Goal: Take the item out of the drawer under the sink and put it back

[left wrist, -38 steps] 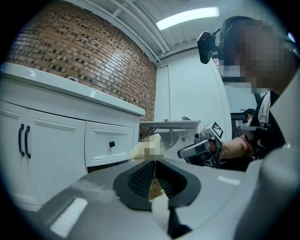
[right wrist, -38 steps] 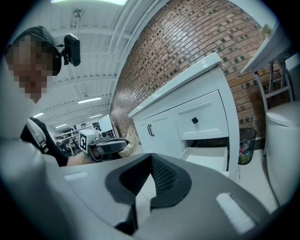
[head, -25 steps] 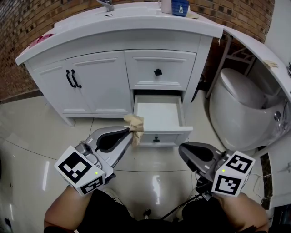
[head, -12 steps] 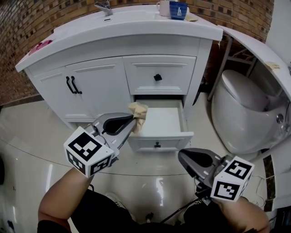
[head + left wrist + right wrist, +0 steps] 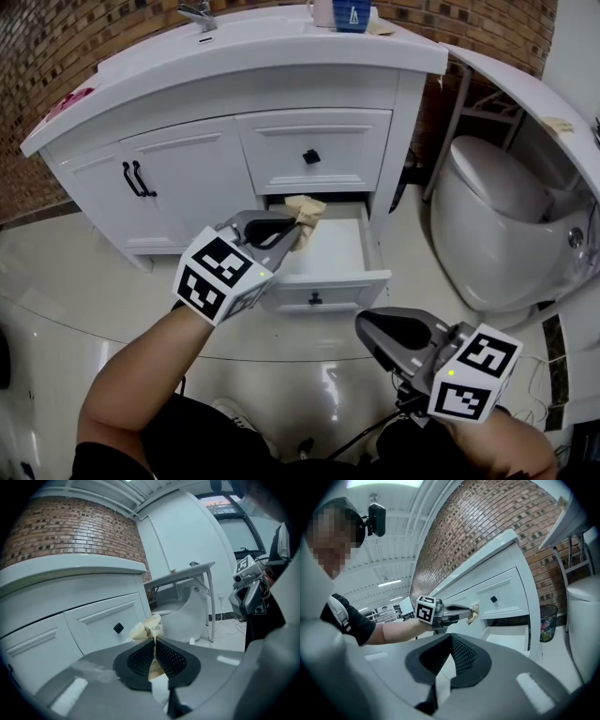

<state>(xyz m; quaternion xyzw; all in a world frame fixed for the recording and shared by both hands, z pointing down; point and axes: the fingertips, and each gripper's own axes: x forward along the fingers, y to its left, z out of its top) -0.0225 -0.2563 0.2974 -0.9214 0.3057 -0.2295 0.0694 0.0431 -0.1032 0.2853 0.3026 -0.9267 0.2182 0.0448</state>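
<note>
The white lower drawer (image 5: 330, 251) under the sink stands pulled open, and its visible floor is bare. My left gripper (image 5: 292, 228) is shut on a crumpled tan paper packet (image 5: 306, 208), held over the drawer's back left part, just below the upper drawer. In the left gripper view the packet (image 5: 148, 629) sticks up from between the closed pads of the left gripper (image 5: 154, 644). My right gripper (image 5: 392, 336) hangs lower, in front of the drawer and to its right, shut with nothing in it. The right gripper view shows the left gripper (image 5: 465, 612), the packet (image 5: 474, 614) and the open drawer (image 5: 506, 638).
A closed upper drawer with a black knob (image 5: 311, 157) sits above the open one. Cabinet doors (image 5: 141, 178) are to the left. A white toilet (image 5: 497, 211) stands at the right. Cups (image 5: 349, 13) and a faucet (image 5: 199, 13) are on the countertop. A bin (image 5: 547, 620) is by the wall.
My left gripper has carried the packet from in front of the drawer's left corner forward to above the drawer's back. The right gripper has barely shifted.
</note>
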